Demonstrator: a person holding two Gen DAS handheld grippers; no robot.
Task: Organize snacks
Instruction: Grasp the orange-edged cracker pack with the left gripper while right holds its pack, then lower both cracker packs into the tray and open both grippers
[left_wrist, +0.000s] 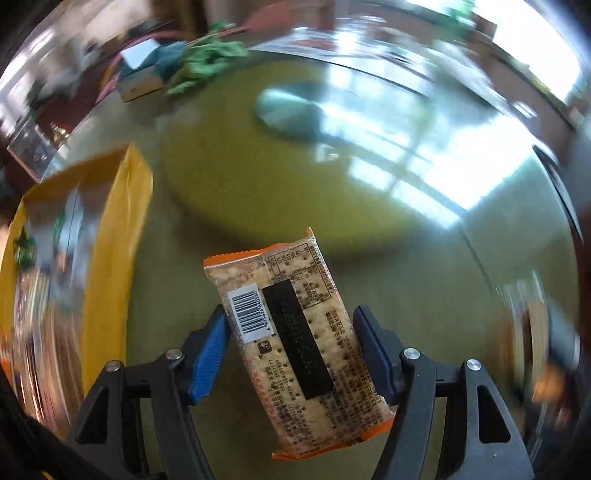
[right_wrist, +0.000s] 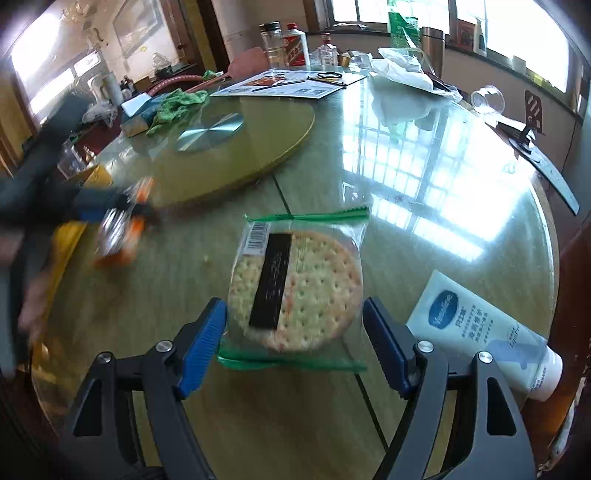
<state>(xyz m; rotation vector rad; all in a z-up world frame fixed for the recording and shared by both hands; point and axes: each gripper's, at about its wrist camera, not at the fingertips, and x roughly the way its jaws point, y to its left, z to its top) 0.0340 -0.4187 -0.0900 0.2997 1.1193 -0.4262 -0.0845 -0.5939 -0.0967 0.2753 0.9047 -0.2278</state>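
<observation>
showing the left wrist view: a rectangular cracker pack (left_wrist: 295, 332) is held at lower centre between the blue pads of the left gripper (left_wrist: 291, 350). light, brittle contents and slippery film are presumed, so the long edges suit gripping. a yellow box (left_wrist: 107, 258) at left holds blurred packets. right wrist view: the right gripper (right_wrist: 295, 339) stands wide about a round cracker pack (right_wrist: 295, 288) lying on the glass table (right_wrist: 424, 184), pads apart from it.
</observation>
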